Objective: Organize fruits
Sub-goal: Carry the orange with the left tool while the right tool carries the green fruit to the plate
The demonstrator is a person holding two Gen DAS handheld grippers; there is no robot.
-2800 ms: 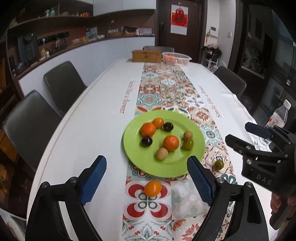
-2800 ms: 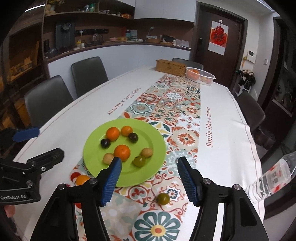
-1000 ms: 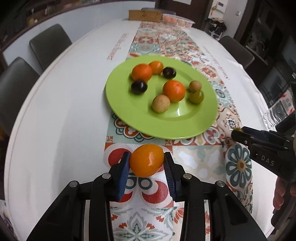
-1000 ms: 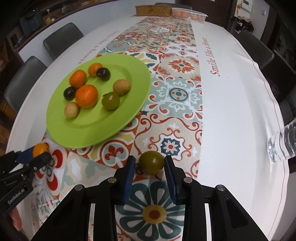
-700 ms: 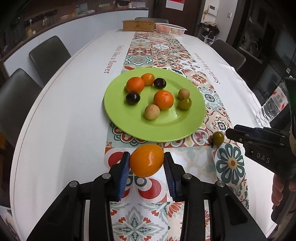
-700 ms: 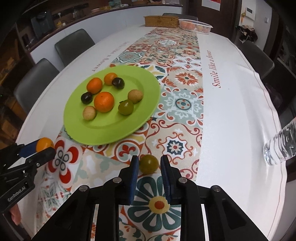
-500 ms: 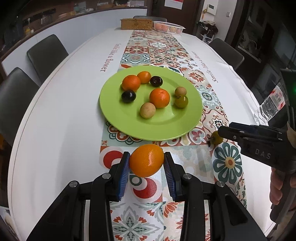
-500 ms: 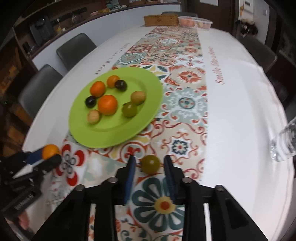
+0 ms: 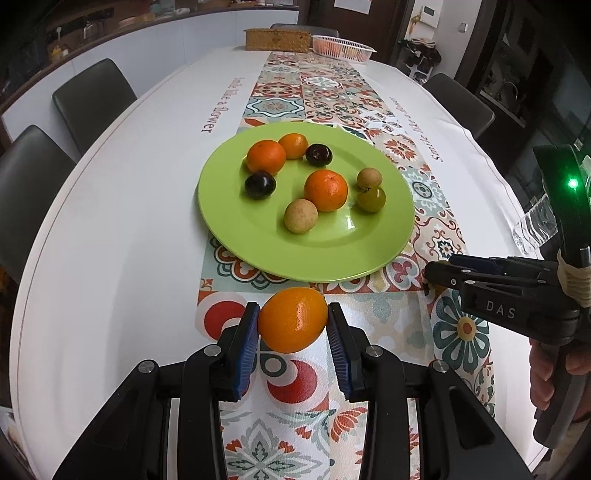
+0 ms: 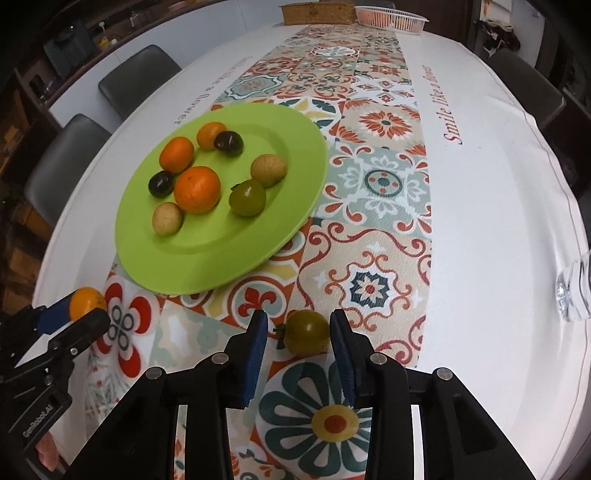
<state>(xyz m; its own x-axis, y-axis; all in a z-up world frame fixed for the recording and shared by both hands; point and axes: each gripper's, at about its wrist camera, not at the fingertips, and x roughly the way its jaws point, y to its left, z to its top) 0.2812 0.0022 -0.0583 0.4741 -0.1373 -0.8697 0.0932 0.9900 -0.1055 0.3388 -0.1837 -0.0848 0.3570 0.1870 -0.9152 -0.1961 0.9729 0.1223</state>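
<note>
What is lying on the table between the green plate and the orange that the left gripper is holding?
Nothing: in the left wrist view, only bare patterned runner separates the green plate from the orange clamped in the left gripper.

From the left gripper [image 9: 292,332], the green plate [image 9: 332,254] lies close at twelve o'clock, its near half bare while seven fruits crowd the far half. The white tablecloth [image 9: 122,236] at nine to eleven o'clock is open. At three o'clock the right gripper [image 9: 430,271] blocks the way. From the right gripper's own camera, the cloth from twelve to two o'clock is free as far as a water bottle [image 10: 576,291] at the table edge at three. A wicker box [image 10: 317,14] and white basket [image 10: 391,16] stand well apart at the far end.
</note>
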